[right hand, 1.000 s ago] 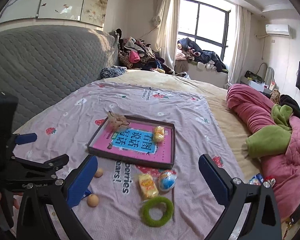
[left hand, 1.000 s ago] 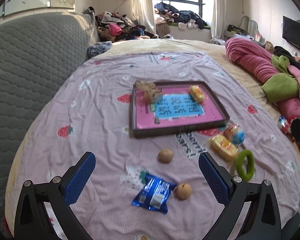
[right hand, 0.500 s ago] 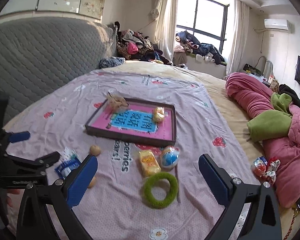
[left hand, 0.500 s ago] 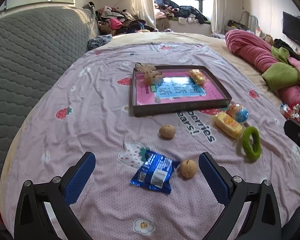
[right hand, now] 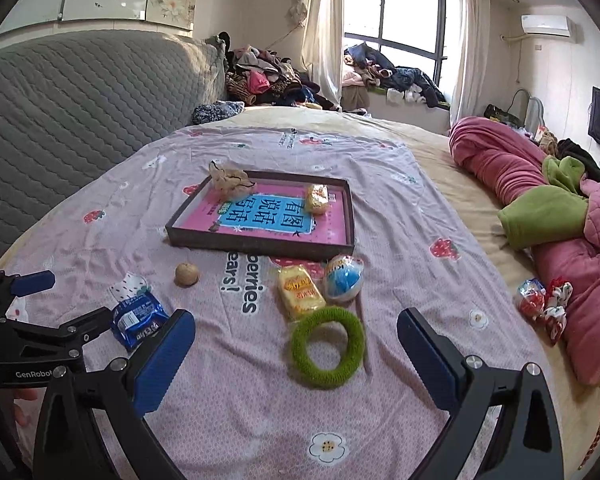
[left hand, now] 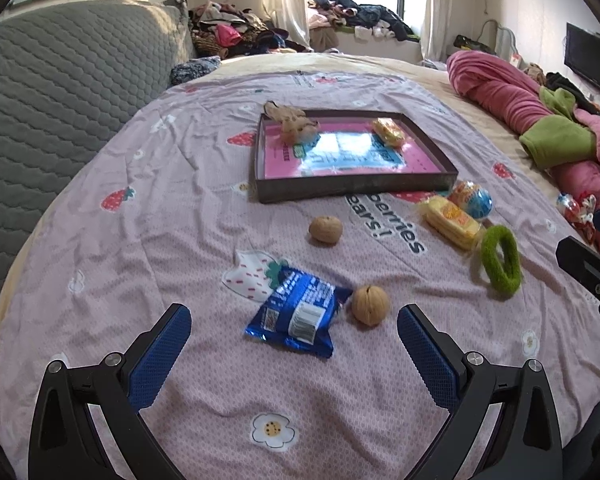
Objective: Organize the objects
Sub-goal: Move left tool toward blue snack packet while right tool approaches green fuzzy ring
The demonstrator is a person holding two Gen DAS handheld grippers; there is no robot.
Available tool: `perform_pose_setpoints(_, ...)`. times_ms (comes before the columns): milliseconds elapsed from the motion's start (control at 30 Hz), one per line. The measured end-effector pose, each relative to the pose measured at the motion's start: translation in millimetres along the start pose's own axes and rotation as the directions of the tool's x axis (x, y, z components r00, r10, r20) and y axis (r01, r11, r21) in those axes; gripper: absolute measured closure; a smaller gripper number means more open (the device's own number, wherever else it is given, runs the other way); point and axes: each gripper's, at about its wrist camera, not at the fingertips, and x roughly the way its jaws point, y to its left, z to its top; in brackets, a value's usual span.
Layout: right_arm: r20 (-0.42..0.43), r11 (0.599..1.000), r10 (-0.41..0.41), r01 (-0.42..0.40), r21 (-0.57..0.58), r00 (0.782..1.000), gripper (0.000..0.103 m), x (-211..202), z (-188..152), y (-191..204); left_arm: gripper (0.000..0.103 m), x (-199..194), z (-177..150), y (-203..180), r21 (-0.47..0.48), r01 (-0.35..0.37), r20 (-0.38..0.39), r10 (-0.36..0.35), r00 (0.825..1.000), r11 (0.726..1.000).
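Snacks and small things were spread on a pink strawberry sheet (left hand: 148,216) over the bed. A dark tray (left hand: 352,188) with a pink and blue card inside was placed in the middle of the sheet; a crumpled beige thing (left hand: 296,124) was seen at its far left corner and a yellow snack packet (left hand: 388,132) at its far right part.

The left hand-held gripper (left hand: 294,340) was held low over the sheet with its blue fingers wide apart and nothing between them. Just ahead of it a blue snack packet (left hand: 298,312) was lying flat, with a walnut (left hand: 370,305) touching or almost touching its right edge. A second walnut (left hand: 325,230) was seen farther on, between this packet and the tray.

The right hand-held gripper (right hand: 296,344) was also held with its fingers spread and empty. A green fuzzy ring (right hand: 327,346) was lying between and just ahead of the fingers. Beyond the ring a yellow wafer packet (right hand: 300,296) and a blue and white ball (right hand: 343,283) were placed side by side, near the front wall of the tray.
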Motion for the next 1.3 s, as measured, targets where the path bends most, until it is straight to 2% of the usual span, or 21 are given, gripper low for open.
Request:
perform_pose_setpoints(667,-0.073,1.0,-0.012,0.012,0.004,0.997,0.001,27.5,-31.9,-1.1,0.0,28.3,-24.8,-1.9,0.03,0.0,-0.063,0.002,0.998,1.0)
perform_pose_setpoints(1300,-0.149,0.999,-0.002,0.007,0.031,0.989,0.001,66.0,-42.4,-2.6,0.0,60.3,-26.7,0.1,0.043,-0.001,-0.102,0.006,0.995,0.999)
